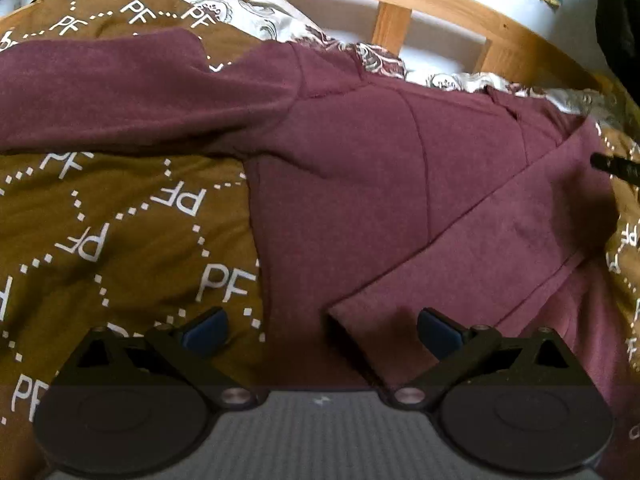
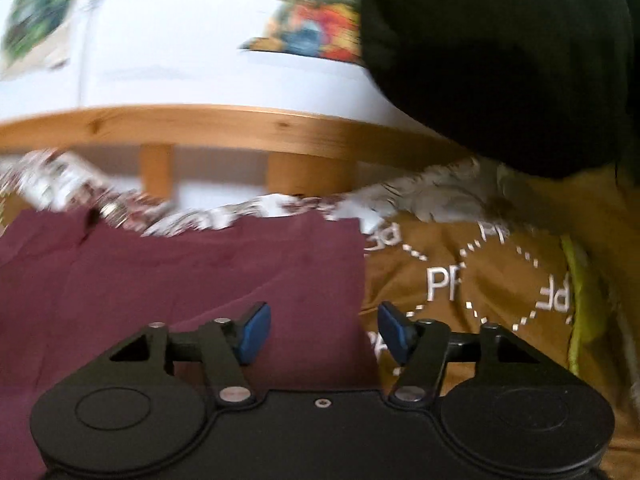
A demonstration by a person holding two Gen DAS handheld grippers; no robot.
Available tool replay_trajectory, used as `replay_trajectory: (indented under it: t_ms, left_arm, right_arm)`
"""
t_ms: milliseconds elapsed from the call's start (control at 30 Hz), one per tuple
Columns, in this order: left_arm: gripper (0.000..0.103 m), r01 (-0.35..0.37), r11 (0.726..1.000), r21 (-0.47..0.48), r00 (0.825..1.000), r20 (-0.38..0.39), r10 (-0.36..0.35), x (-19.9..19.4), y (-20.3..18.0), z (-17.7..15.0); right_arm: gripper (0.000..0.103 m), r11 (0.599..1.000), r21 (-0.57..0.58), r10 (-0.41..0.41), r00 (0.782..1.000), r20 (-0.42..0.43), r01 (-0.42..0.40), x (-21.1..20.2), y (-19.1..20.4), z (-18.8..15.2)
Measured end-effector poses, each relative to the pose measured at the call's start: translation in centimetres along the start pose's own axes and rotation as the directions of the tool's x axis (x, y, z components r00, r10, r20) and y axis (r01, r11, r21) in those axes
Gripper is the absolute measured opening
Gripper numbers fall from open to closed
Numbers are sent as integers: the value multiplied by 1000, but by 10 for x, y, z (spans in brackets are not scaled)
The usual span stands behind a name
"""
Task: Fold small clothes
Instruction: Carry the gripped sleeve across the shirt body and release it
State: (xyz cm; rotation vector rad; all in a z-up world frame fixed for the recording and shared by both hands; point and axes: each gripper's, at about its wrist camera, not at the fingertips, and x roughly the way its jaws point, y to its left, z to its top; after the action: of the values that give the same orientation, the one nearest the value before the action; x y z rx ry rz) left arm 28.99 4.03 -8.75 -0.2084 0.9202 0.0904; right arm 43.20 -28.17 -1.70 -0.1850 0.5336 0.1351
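Note:
A maroon long-sleeved top lies spread on a brown bedspread printed with white "PF" marks. One sleeve stretches out to the left; the other sleeve is folded diagonally across the body, its cuff near the bottom. My left gripper is open and empty just above that cuff. In the right wrist view the top fills the left half, its straight edge running down the middle. My right gripper is open and empty, straddling that edge.
A wooden bed frame with slats runs along the back, with a patterned white sheet beneath it. A black garment hangs at the upper right. A yellow-green strip lies on the bedspread at the right.

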Motion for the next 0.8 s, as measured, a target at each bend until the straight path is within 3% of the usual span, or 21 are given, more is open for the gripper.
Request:
replay_trajectory:
  t_ms: [33, 67, 100, 200, 300, 400, 467, 533, 667, 800]
  left_arm:
    - [102, -3, 1000, 3, 1000, -2, 3, 1, 0, -1]
    - [102, -5, 1000, 4, 1000, -4, 5, 3, -1, -1]
    - [103, -5, 1000, 5, 1000, -3, 5, 4, -1, -1]
    - [103, -10, 1000, 23, 1000, 0, 10, 6, -2, -3]
    - [102, -41, 996, 76, 999, -2, 41, 12, -9, -4]
    - [102, -62, 991, 118, 998, 6, 62, 12, -14, -7]
    - [102, -62, 991, 118, 998, 6, 61, 11, -14, -7]
    - [102, -57, 993, 107, 998, 1, 58, 10, -12, -6]
    - [102, -58, 993, 99, 998, -3, 59, 11, -12, -6]
    - [102, -63, 993, 101, 998, -5, 64, 10, -13, -7]
  right_arm:
    - [48, 1000, 10, -1, 1000, -5, 1, 7, -2, 1]
    - [19, 1000, 15, -7, 1000, -12, 7, 13, -4, 1]
    - [4, 1000, 29, 6, 1000, -20, -5, 17, -7, 1]
    - [4, 991, 131, 3, 1000, 14, -5, 17, -18, 2]
    - [4, 991, 128, -44, 999, 25, 40, 22, -24, 4]
    - [7, 987, 159, -20, 1000, 4, 19, 26, -34, -1]
    - [21, 987, 162, -2, 1000, -4, 3, 21, -38, -1]
    - [28, 990, 138, 10, 1000, -13, -8, 9, -41, 2]
    - [57, 998, 28, 61, 996, -63, -60, -20, -45, 0]
    - [61, 994, -89, 59, 993, -105, -69, -27, -47, -19]
